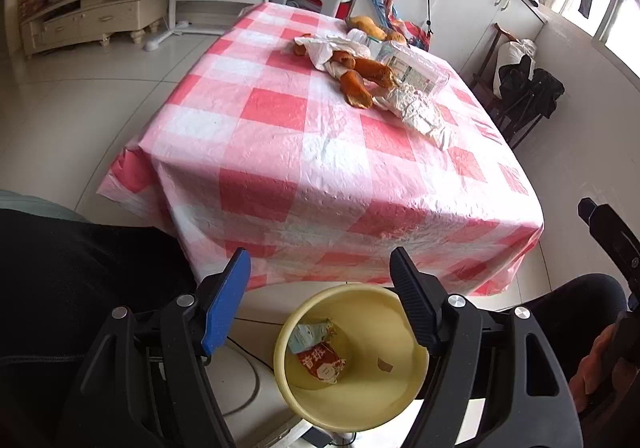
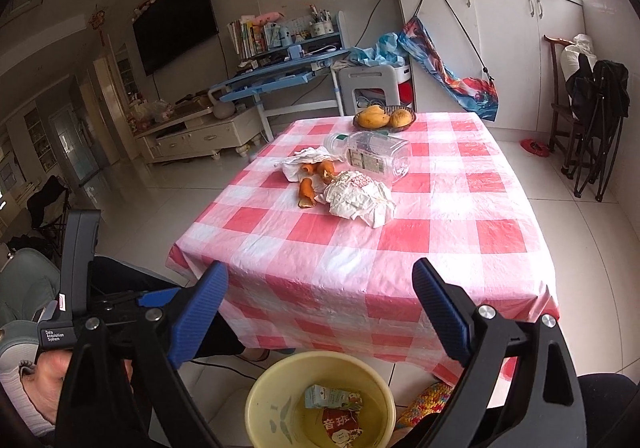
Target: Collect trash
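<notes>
Checked tablecloth [image 1: 280,136] carries the remaining trash; both grippers hang over the yellow bin [image 1: 360,400].
Left wrist: left gripper [image 1: 320,288] stands apart and empty above the bin, wrappers [image 1: 320,360] inside. Right wrist: right gripper [image 2: 320,304] gapes wide, empty; crumpled paper [image 2: 360,204], peels [image 2: 308,196] and clear bottle [image 2: 372,156] lie mid-table.

bucket [image 2: 256,400]: 1 | wrappers in it [image 2: 334,398]: 2 | plastic bottle [image 2: 372,156]: 1 | mangoes [image 2: 374,117]: 2
</notes>
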`<state>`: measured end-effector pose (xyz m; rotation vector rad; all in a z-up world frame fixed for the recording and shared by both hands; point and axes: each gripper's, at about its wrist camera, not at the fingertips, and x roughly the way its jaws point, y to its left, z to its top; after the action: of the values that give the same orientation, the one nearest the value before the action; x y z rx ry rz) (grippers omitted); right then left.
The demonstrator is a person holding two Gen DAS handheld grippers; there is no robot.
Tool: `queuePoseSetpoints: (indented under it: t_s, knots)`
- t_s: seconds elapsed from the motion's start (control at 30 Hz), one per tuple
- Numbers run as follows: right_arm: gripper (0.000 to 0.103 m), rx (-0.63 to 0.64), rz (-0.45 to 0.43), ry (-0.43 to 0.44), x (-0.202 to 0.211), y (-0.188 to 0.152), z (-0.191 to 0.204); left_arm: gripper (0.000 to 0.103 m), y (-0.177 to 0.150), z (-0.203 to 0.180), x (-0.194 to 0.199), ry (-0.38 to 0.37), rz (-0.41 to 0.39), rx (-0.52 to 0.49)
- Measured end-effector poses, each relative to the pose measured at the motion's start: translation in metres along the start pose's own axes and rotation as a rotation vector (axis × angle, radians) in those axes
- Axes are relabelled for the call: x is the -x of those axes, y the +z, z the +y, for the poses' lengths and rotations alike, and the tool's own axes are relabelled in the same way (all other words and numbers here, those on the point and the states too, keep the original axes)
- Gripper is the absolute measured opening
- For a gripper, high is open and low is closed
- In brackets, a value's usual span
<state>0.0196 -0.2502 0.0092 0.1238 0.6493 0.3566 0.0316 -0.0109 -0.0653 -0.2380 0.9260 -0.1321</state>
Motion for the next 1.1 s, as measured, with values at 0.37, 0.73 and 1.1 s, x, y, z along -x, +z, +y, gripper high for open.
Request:
queuePoseSetpoints:
  t_s: [0.37, 0.73, 1.1]
  knots:
    - [0.089, 0.101, 0.027, -0.038, -0.009, -0.005, 0.021, 0.072, 0.008, 0.006, 0.01, 0.053, -0.094, 0.024]
    - [0.089, 0.128, 0.033, -0.043, -0.01, -0.007, 0.028, 0.074, 0.007, 0.005, 0.007, 0.067, -0.096, 0.028]
    - [0.089, 0.138, 0.036, -0.044, -0.01, -0.008, 0.03, 0.074, 0.006, 0.006, 0.006, 0.068, -0.097, 0.032]
